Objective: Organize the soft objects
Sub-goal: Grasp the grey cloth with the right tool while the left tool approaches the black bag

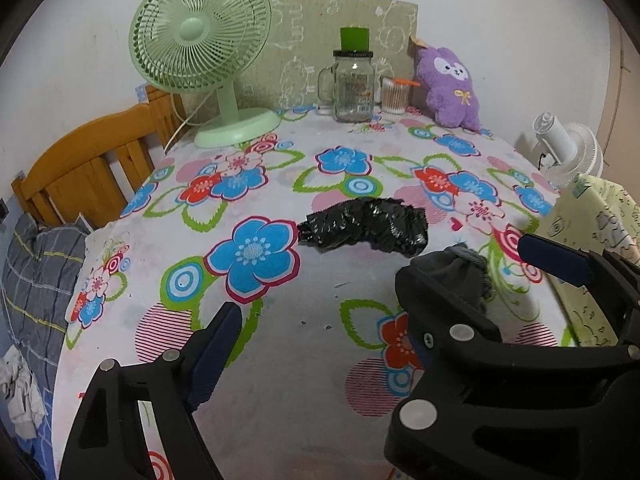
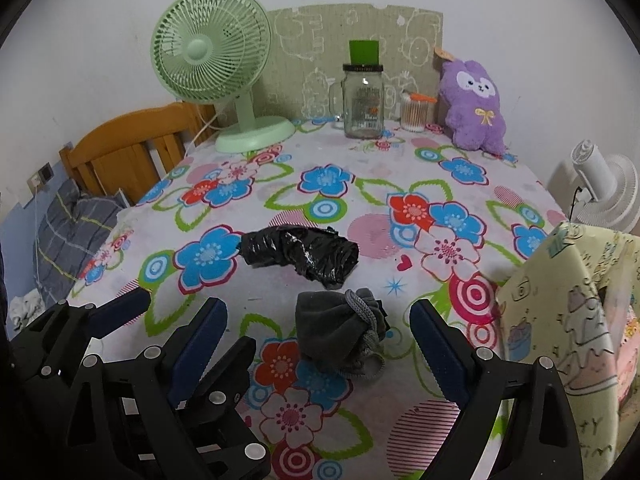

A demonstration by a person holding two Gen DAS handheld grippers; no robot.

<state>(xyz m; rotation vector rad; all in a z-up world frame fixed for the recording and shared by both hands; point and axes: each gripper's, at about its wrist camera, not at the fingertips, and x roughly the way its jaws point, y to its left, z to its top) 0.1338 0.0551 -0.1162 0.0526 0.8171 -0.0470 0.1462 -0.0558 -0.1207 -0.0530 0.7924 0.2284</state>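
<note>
In the right wrist view the right gripper (image 2: 320, 328) stands wide open around a grey drawstring pouch (image 2: 340, 332) at lower centre, its fingers clear of the cloth, and the left gripper (image 2: 132, 316) at lower left is also spread and holds nothing. Just above the pouch lies a crumpled black plastic bag (image 2: 304, 254) on the flowered tablecloth (image 2: 360, 204). Along the top stand a clear glass jar (image 2: 363, 102), contents not visible, a cup of cotton swabs (image 2: 414, 114), a purple plush toy (image 2: 474, 106) and a green fan (image 2: 212, 46) against the wall.

Crumpled black plastic bag (image 2: 302, 254) lies just behind bunched grey drawstring pouch (image 2: 340, 332).
</note>
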